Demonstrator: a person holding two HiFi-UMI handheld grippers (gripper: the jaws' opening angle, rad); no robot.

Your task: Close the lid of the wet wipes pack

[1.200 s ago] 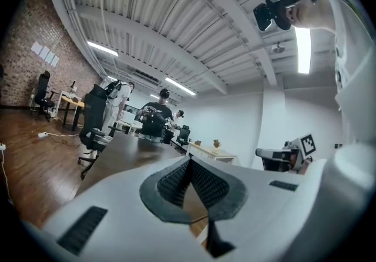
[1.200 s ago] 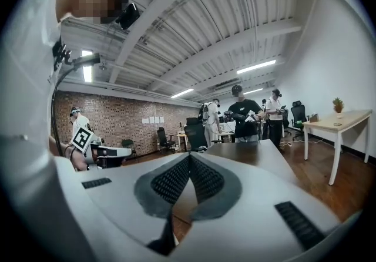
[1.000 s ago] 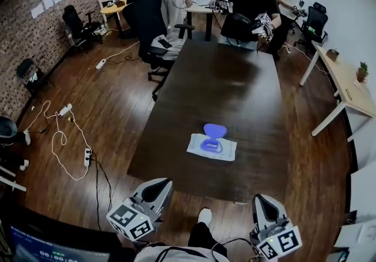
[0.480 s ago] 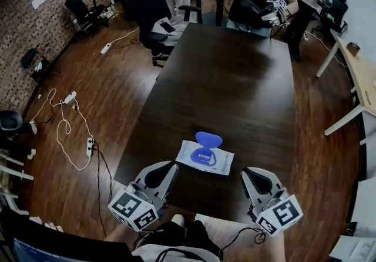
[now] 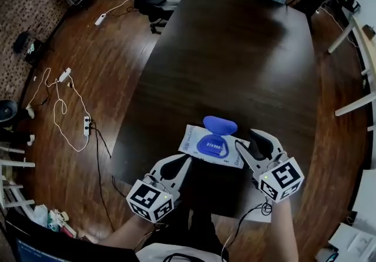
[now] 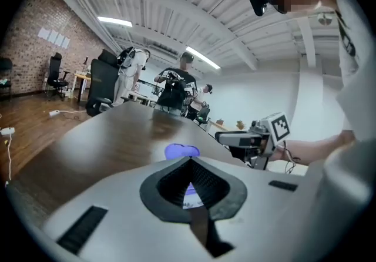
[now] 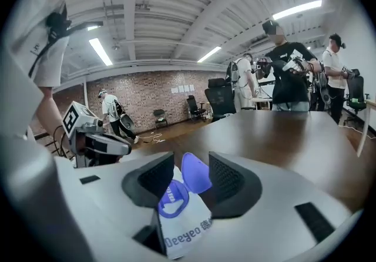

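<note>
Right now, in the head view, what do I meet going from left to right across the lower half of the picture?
Power strip on the floor → left tool → wet wipes pack → right tool.

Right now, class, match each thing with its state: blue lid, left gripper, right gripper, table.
1 blue lid
2 left gripper
3 right gripper
4 table

a jaws apart
b dark wood
c flipped open
d jaws together

Pairs: 1-c, 2-d, 3-a, 4-b.

The right gripper's jaws have just been opening and press on nothing; the wet wipes pack lies just ahead of them.
</note>
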